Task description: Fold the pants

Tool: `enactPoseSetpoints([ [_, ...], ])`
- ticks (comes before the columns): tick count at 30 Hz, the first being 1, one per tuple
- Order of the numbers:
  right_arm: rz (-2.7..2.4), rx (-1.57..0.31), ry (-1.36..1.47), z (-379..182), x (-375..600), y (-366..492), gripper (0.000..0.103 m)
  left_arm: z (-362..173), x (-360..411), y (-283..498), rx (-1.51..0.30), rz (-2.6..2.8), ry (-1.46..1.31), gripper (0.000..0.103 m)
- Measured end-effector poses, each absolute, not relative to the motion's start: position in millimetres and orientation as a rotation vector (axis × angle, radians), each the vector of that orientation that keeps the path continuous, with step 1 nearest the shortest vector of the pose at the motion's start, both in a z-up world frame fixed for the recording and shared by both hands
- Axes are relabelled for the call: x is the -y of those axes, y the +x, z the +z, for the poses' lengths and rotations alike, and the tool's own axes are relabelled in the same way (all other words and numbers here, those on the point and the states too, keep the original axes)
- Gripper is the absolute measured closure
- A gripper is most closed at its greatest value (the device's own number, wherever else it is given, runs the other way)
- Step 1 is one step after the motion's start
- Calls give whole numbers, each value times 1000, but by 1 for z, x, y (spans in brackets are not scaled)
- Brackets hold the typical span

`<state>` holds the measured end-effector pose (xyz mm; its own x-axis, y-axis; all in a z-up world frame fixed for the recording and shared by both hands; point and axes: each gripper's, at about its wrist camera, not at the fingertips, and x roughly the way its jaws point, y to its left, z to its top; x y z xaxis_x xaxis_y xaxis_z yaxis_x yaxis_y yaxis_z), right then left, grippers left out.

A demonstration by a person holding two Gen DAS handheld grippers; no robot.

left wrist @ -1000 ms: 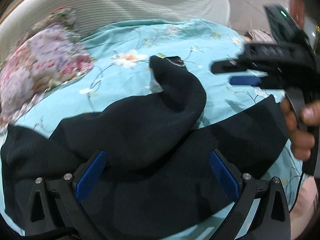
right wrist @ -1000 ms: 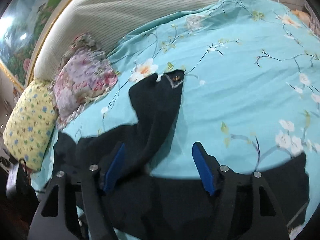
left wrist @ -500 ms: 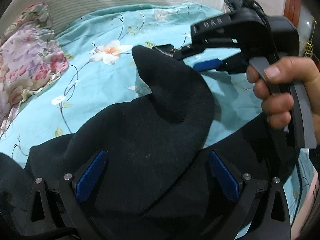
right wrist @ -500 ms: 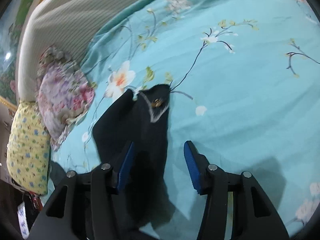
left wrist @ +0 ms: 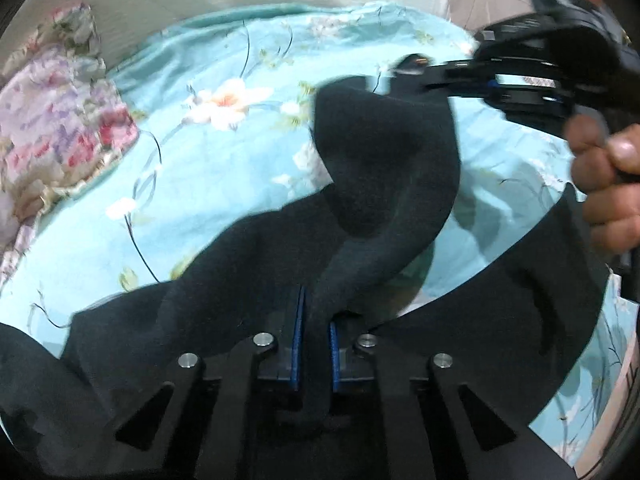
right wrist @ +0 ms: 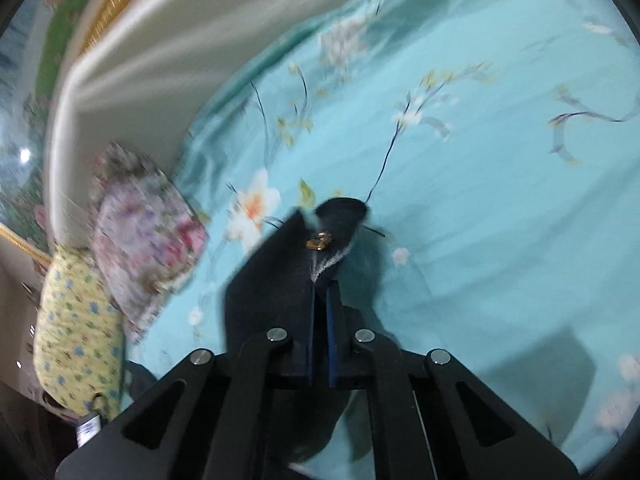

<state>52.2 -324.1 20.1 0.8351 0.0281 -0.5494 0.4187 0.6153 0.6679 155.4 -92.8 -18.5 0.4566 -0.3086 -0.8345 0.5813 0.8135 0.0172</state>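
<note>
Two grippers are clamped on the black pants (left wrist: 384, 184), which lie across the near part of a bed covered by a turquoise floral sheet (left wrist: 208, 184). The left gripper (left wrist: 316, 344) pinches a raised ridge of cloth between its blue pads. The right gripper (right wrist: 320, 332) is closed on the zipper end of the waistband, where a brass button (right wrist: 319, 241) shows just past its tips; in the left view it holds that end lifted off the sheet. Beyond and to the right the sheet is open; a floral pillow (right wrist: 148, 236) and a yellow pillow (right wrist: 76, 336) sit at the left by the pale headboard (right wrist: 168, 52). The fabric is dark, thick and rumpled, with one leg spread flat along the near edge.
</note>
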Motion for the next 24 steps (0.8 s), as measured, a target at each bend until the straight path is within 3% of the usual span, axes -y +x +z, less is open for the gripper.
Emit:
enactPoseSetpoints([
  [10,-358,-412,907,52,289,-79,97,20,94,106,-889,-698,292,96],
  [24,-484,-454,1025,-19,269,-173,98,2,101,42,-943,-794,309,95],
])
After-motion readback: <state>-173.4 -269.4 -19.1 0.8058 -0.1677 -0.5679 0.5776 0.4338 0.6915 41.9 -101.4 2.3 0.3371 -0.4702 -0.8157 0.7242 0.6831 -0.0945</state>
